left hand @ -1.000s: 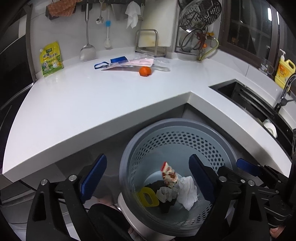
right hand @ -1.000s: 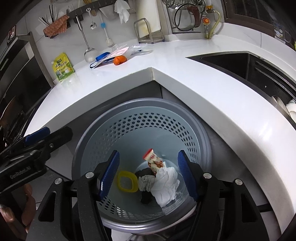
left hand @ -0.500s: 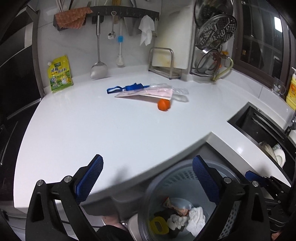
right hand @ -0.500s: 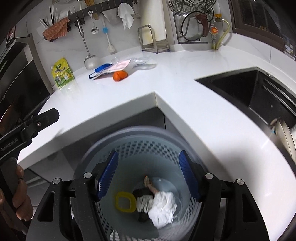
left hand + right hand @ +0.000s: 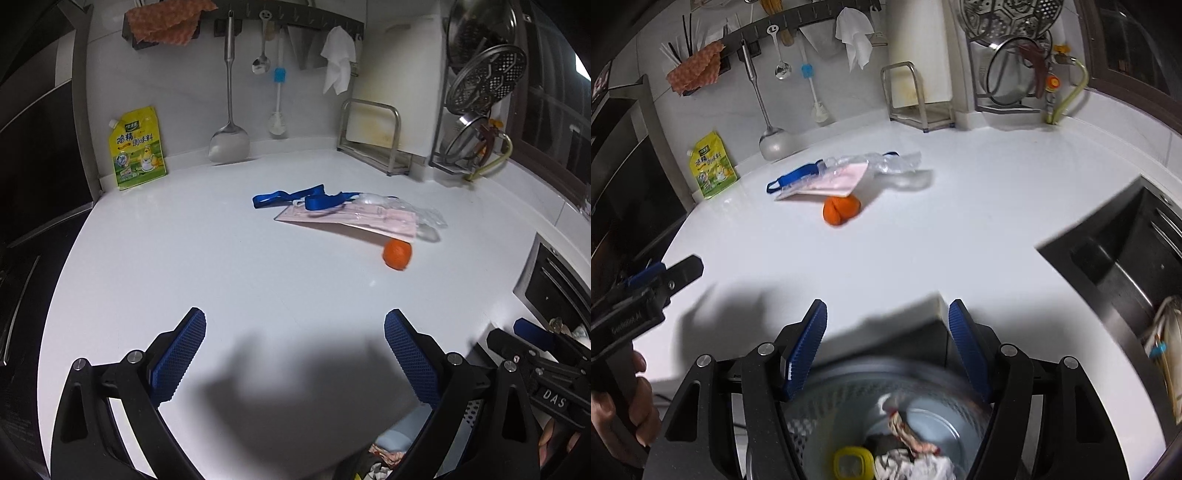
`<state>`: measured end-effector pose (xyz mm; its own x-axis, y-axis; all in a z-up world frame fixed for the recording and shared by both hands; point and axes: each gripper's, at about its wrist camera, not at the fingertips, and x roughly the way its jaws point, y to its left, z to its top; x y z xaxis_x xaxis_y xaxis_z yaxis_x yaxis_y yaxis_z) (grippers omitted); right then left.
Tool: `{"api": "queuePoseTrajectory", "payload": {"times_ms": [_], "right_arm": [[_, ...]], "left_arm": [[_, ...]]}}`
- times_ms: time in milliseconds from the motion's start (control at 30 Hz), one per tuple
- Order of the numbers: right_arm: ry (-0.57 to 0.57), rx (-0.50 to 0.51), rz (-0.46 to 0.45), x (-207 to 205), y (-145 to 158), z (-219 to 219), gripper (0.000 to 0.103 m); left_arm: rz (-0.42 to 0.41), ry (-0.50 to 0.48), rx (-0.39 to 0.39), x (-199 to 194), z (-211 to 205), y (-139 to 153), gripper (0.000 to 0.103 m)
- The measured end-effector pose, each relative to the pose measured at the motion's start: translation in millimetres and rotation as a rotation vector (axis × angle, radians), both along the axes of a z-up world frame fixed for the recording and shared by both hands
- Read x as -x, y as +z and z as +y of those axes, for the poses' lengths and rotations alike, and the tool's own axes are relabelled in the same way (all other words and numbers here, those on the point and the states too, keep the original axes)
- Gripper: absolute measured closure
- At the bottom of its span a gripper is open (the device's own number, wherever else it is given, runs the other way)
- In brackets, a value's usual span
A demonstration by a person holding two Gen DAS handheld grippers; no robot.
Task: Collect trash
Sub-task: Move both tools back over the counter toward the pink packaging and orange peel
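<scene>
The left tool (image 5: pixel 293 354) hangs over the white counter (image 5: pixel 221 266) with its blue-padded fingers spread wide and nothing between them. Ahead of it and a little to its right lies the trash: an orange peel (image 5: pixel 397 254) sitting on the counter, and just beyond that a flat pink packet (image 5: pixel 354 218) whose near edge touches the peel. A blue lanyard (image 5: pixel 295 197) is draped across the packet's far side, and a crumpled clear plastic wrapper (image 5: pixel 424 218) trails off its right end.

The right tool (image 5: pixel 888 347) is lower and nearer the counter's inner corner, its fingers also apart and empty. Directly beneath it sits the grey perforated bin (image 5: pixel 886 373) (blurred at the rim), with a yellow ring (image 5: pixel 853 461), a white crumpled tissue (image 5: pixel 916 467) and a red-patterned wrapper (image 5: pixel 908 432) lying in the bottom. From this side the orange peel (image 5: pixel 841 210) is straight ahead and well apart, the pink packet (image 5: pixel 831 182) just behind it.

Far off to the left tool's front-left, a yellow seasoning pouch (image 5: pixel 137 148) leans against the wall, and a steel spatula (image 5: pixel 229 110) hangs from the rail. To the right tool's right is the dark sink (image 5: pixel 1126 258).
</scene>
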<state>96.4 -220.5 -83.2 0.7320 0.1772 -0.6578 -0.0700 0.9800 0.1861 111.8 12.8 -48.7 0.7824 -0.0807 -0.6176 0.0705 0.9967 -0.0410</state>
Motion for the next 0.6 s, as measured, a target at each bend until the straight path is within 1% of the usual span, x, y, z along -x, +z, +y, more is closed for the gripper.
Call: {"api": "queuePoseTrajectory", "payload": {"times_ms": [133, 267, 467, 600], "right_arm": [[0.001, 0.027, -0.005, -28, 6, 2, 0.037], [-0.02, 0.046, -0.019, -43, 12, -9, 0.037], [-0.097, 0.009, -0.013, -54, 17, -49, 0.037], [-0.133, -0.033, 0.007, -55, 9, -72, 0.037]], "left_arm": [[0.014, 0.003, 0.012, -21, -1, -1, 0.007], [0.018, -0.013, 0.03, -40, -13, 2, 0.008], [0.025, -0.068, 0.058, -69, -51, 8, 0.007], [0.018, -0.075, 0.048, -87, -76, 12, 0.007]]}}
